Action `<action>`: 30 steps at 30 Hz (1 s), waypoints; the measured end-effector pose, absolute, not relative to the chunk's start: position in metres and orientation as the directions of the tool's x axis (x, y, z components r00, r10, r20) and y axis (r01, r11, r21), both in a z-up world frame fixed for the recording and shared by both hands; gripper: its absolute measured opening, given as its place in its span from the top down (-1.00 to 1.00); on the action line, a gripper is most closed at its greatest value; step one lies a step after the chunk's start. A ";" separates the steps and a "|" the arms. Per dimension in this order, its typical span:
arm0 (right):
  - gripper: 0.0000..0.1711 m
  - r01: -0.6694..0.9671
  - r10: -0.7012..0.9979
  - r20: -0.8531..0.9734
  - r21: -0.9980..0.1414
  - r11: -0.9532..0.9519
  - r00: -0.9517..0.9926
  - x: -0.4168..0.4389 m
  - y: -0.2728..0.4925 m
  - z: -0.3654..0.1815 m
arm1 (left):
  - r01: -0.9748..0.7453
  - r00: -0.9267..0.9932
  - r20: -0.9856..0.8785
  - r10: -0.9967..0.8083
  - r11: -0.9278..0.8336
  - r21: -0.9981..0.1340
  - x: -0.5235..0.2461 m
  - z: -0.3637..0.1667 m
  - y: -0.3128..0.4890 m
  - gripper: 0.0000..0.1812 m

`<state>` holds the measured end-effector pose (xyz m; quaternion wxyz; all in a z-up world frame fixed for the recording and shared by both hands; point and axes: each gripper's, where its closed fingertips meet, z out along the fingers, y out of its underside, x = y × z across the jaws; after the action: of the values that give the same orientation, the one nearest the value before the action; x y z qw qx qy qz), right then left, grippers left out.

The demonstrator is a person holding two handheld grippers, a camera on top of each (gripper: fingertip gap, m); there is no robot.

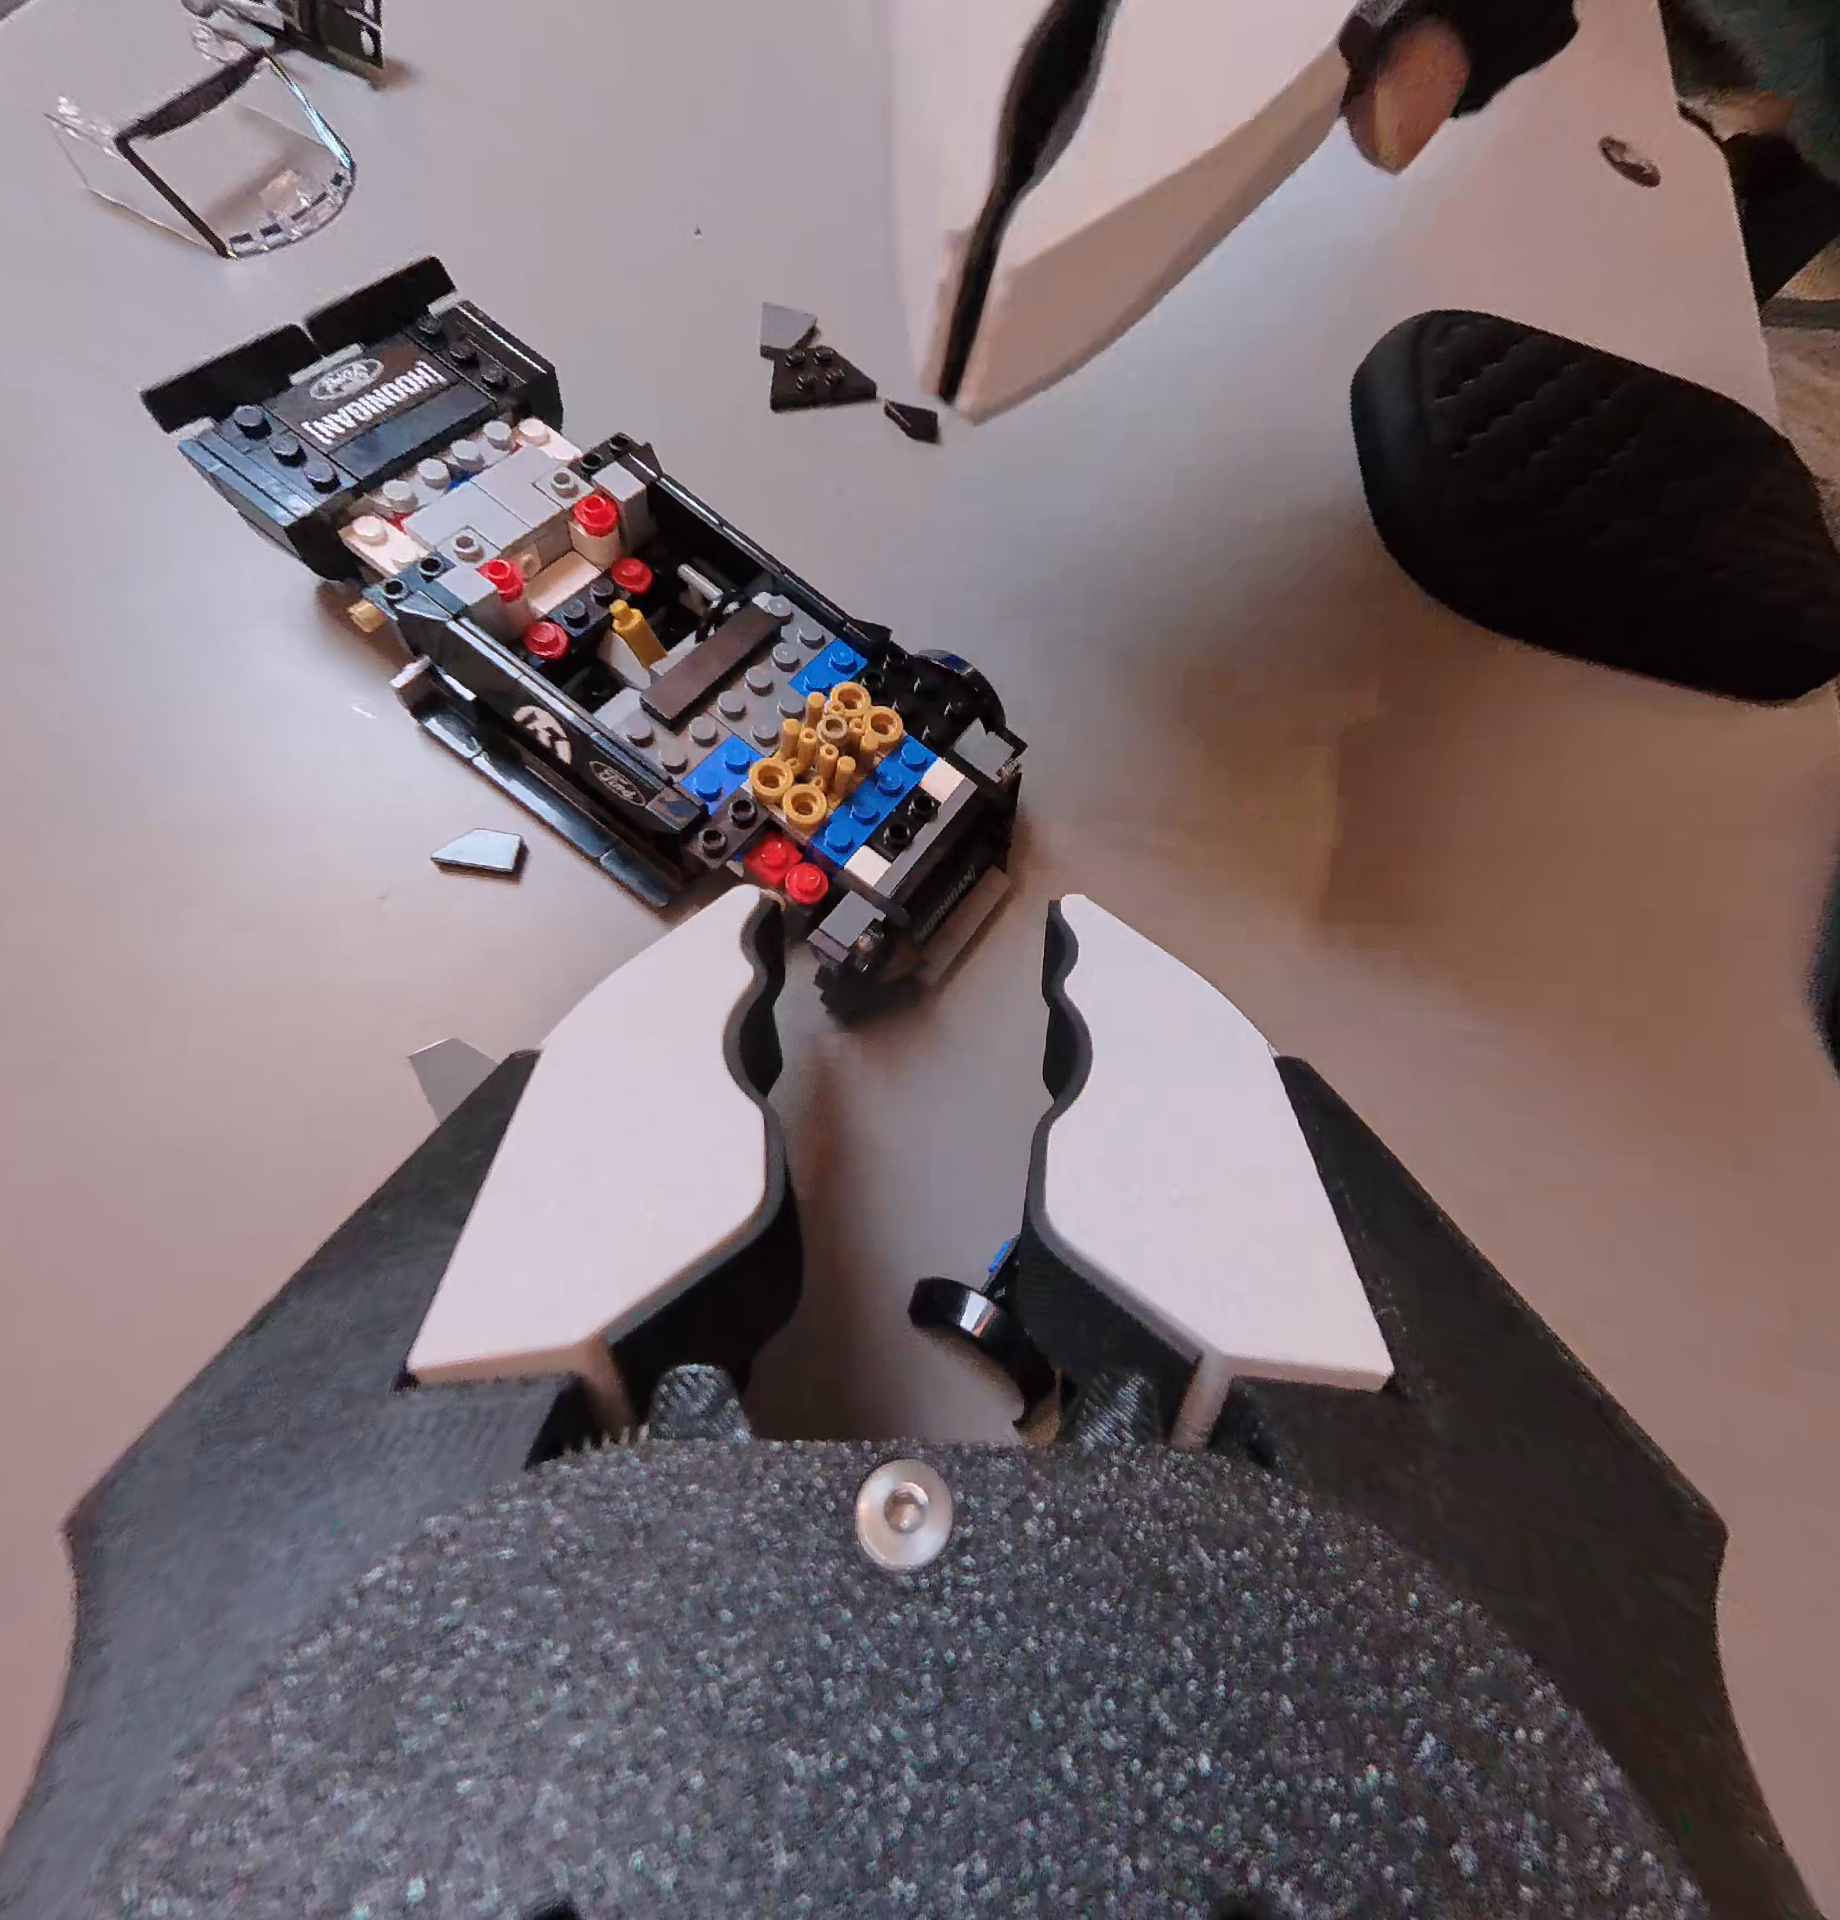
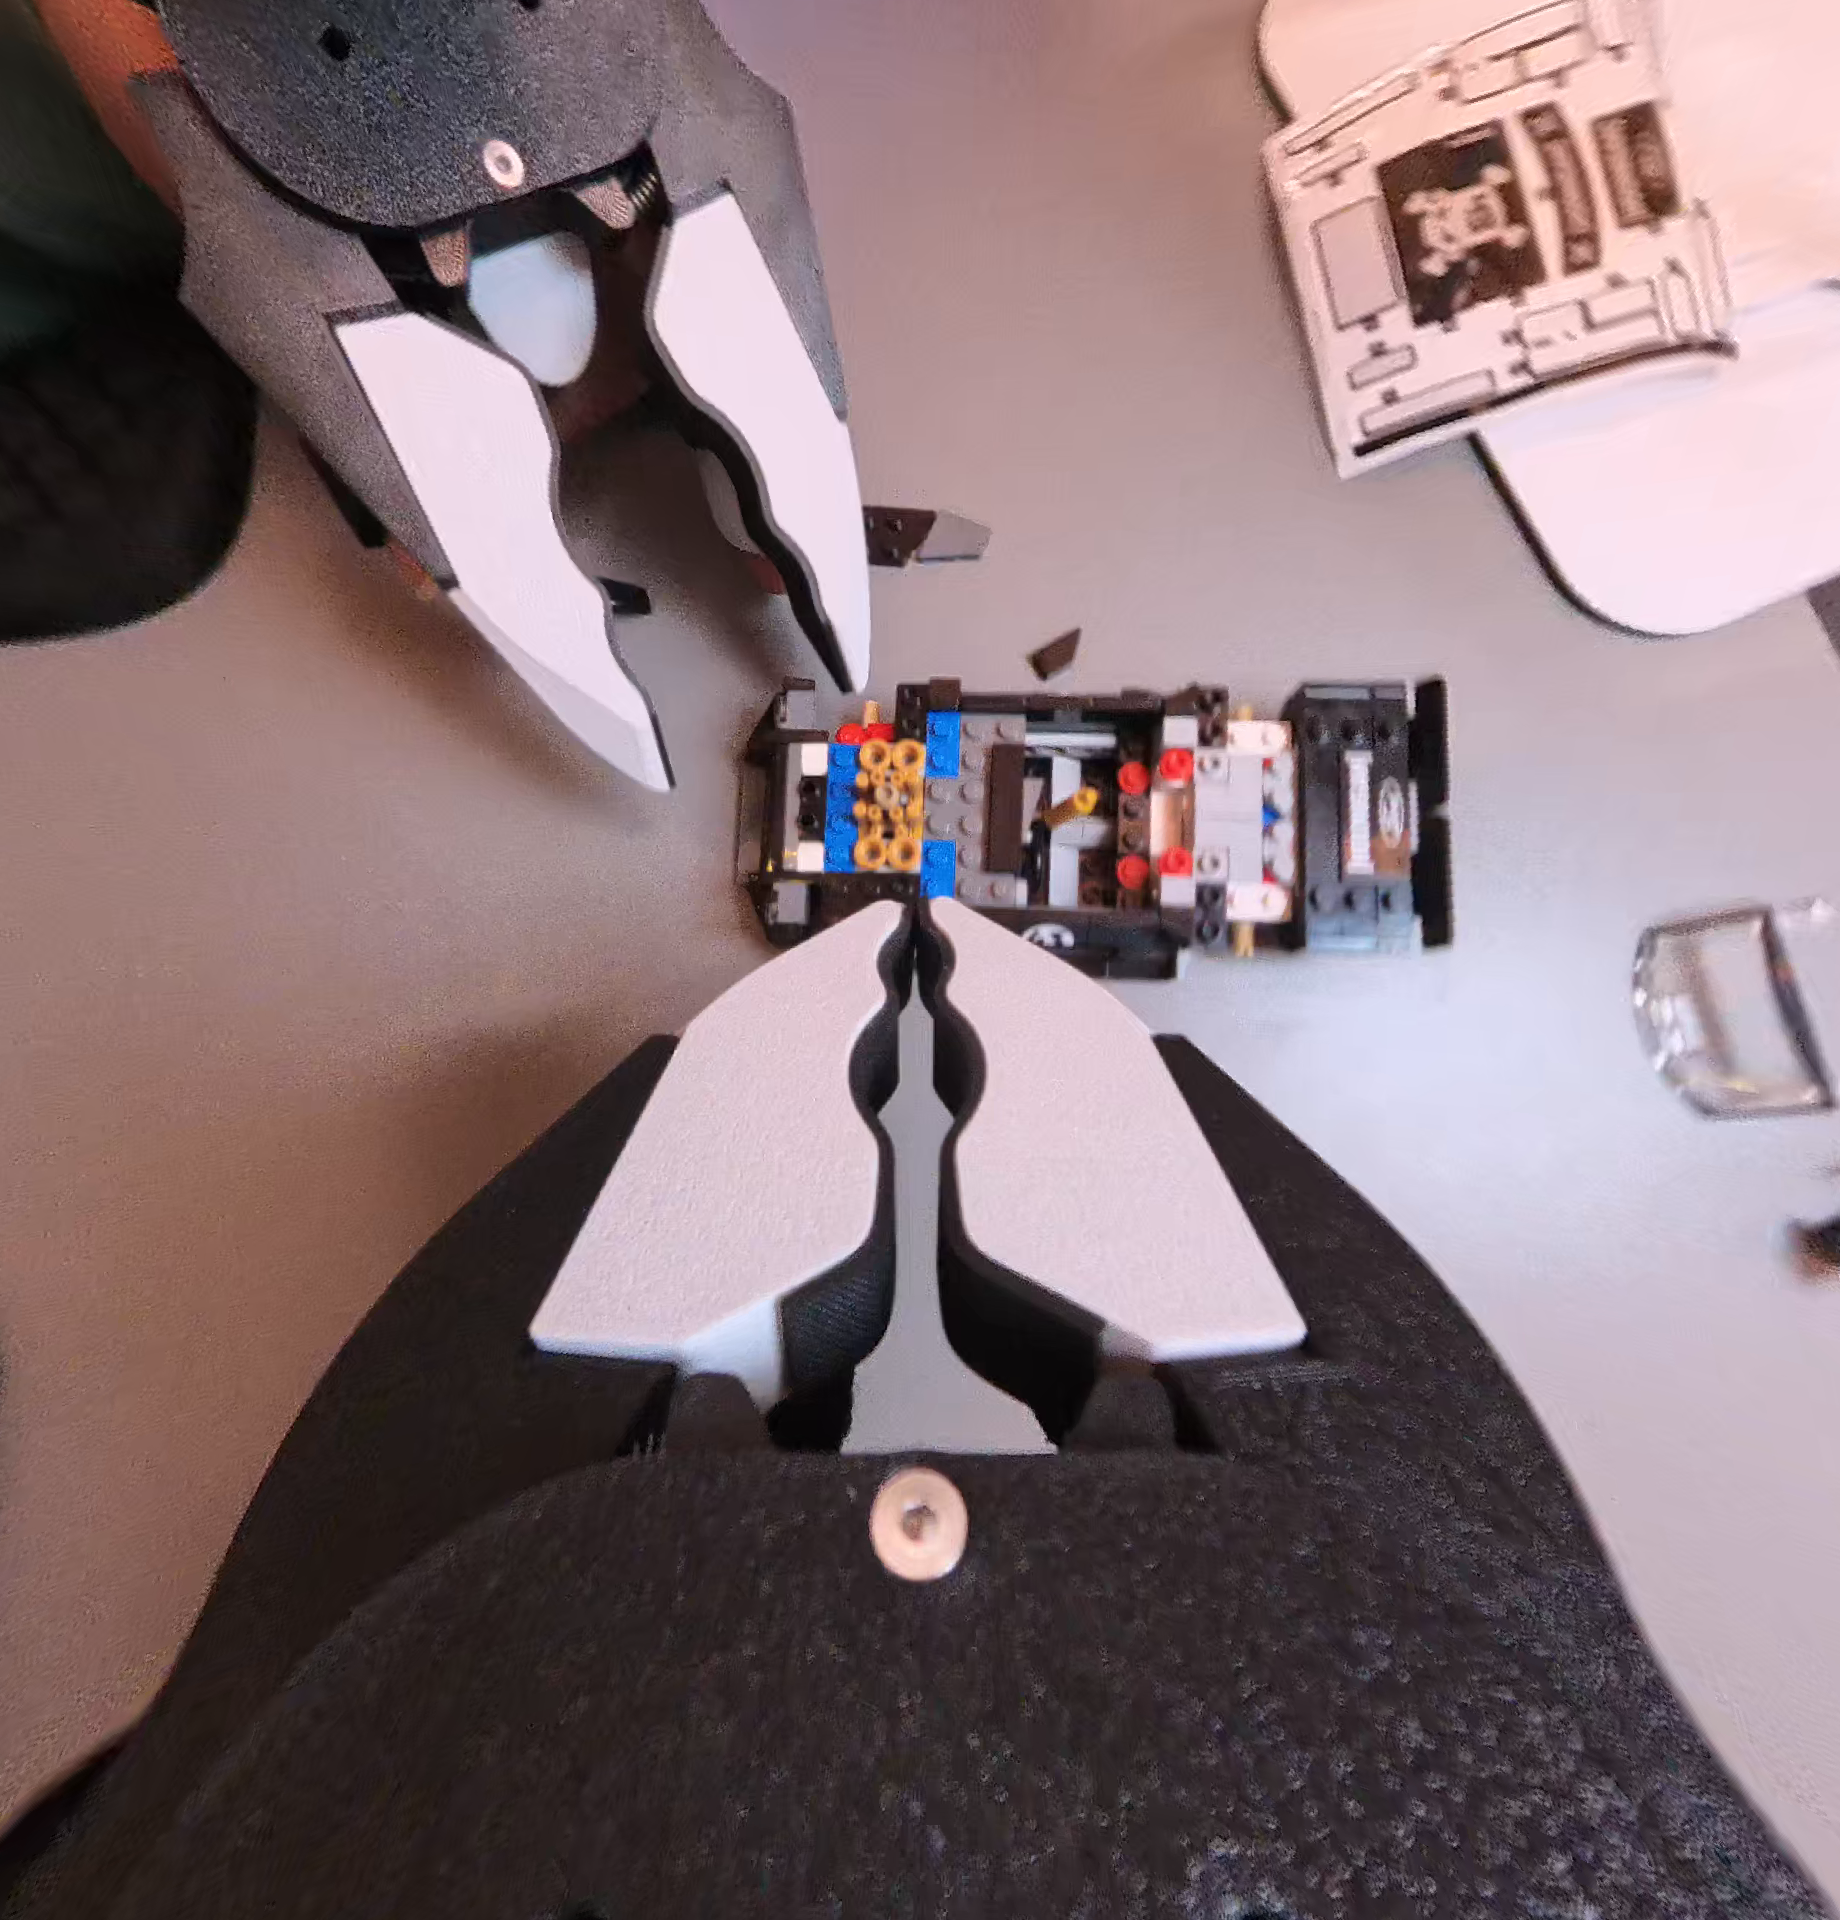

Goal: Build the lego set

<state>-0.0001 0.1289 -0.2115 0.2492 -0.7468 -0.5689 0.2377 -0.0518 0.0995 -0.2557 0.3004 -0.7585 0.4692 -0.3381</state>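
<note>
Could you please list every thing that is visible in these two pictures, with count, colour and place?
toy car: one, half built, mostly black with blue, grey, red and gold bricks, middle of the table.
loose pieces: several small black and grey ones, on the table around the car.
clear windscreen piece: one, transparent with black stripes, beyond the car's rear end.
sticker sheet: one, white with black prints, on a white board at the table's corner.
table: one, grey.
chair seat: one, black, beside the table.
left claw: white fingers, black body, open at the car's front end.
right claw: white fingers, black body, shut at the car's side; whether it pinches a brick cannot be told.
</note>
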 end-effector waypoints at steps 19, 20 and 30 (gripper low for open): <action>0.64 0.587 0.957 -0.016 -0.787 -0.191 0.290 0.003 0.101 -0.269 | -0.508 0.380 0.144 -0.914 -0.336 -0.793 -0.043 -0.261 0.120 0.20; 0.64 0.575 0.959 -0.018 -0.797 -0.185 0.284 0.003 0.102 -0.267 | -0.510 0.376 0.148 -0.915 -0.338 -0.791 -0.042 -0.261 0.120 0.20; 0.63 0.559 0.968 -0.039 -0.810 -0.176 0.248 -0.004 0.101 -0.266 | -0.566 0.384 0.082 -0.920 -0.305 -0.766 -0.040 -0.270 0.121 0.25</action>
<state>-0.0037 0.1014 -0.2657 0.3491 -0.7085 -0.5388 0.2930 -0.0399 0.1213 -0.2700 0.3324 -0.7627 0.4870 -0.2659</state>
